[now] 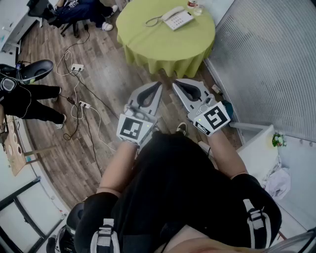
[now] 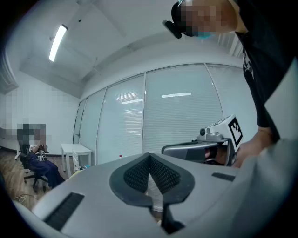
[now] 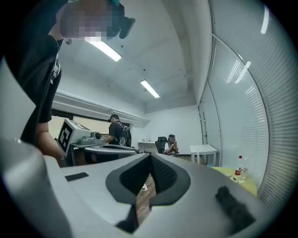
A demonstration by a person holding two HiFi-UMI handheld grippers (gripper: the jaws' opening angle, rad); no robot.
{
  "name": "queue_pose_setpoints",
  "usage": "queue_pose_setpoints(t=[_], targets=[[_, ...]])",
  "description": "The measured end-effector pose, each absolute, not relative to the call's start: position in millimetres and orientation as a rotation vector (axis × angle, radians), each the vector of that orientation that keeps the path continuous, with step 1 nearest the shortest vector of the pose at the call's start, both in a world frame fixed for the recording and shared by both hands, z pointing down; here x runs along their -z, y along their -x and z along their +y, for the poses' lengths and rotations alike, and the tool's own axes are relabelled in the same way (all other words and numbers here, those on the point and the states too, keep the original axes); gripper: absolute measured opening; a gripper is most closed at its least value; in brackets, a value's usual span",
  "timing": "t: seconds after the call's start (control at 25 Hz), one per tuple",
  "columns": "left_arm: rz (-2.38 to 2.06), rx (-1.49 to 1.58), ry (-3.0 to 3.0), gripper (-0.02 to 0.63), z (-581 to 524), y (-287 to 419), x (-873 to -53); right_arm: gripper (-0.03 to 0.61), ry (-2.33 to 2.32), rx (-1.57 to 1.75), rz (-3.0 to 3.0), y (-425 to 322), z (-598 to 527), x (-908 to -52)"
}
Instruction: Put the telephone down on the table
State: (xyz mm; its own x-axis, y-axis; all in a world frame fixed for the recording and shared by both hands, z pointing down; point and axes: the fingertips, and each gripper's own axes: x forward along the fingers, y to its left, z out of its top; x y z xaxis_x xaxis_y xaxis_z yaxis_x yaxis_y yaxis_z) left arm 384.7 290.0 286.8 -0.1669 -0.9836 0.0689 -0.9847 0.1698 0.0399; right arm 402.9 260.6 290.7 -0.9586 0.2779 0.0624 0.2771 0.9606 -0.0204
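Note:
The white telephone (image 1: pixel 177 19) lies on the round table with the green cloth (image 1: pixel 163 47) at the top of the head view, its handset on the cradle and its cord curled to the left. Both grippers hang side by side well short of the table, over the wooden floor. My left gripper (image 1: pixel 158 86) is shut with nothing in it, its dark pads meeting at the tip (image 2: pixel 149 156). My right gripper (image 1: pixel 175 85) is likewise shut and empty (image 3: pixel 150 156). A strip of the green table (image 3: pixel 235 180) shows at the right of the right gripper view.
Cables and power strips (image 1: pixel 79 101) lie on the floor to the left. A seated person (image 1: pixel 27 99) is at the far left, and others sit in chairs (image 1: pixel 81 10) at the top left. A blind-covered glass wall (image 1: pixel 271 59) runs along the right. A bottle (image 3: pixel 239 167) stands on the table.

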Motion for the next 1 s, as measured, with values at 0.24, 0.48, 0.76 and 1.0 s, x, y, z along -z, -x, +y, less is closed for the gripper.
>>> queue_pose_setpoints(t=[0.24,0.48,0.76,1.0], targets=[[-2.343,-0.012,-1.972,0.005,293.3,-379.0,-285.6,0.017,0.429,-0.012,-3.043,-397.7,263.5,-290.7],[-2.361,0.003,-1.969,0.004,299.4,-373.4,-284.1,0.017,0.45,-0.003,-3.036,-392.5,271.8,-292.1],[-2.375,-0.002,-1.968,0.003,311.9,-355.8,-282.0,0.017,0.462,0.008,-3.035,-372.9,285.6,-290.1],[-2.38,0.008,-1.964,0.004,330.3,-335.7,-282.3,0.017,0.471,0.015,-3.029,-352.0,304.2,-289.4]])
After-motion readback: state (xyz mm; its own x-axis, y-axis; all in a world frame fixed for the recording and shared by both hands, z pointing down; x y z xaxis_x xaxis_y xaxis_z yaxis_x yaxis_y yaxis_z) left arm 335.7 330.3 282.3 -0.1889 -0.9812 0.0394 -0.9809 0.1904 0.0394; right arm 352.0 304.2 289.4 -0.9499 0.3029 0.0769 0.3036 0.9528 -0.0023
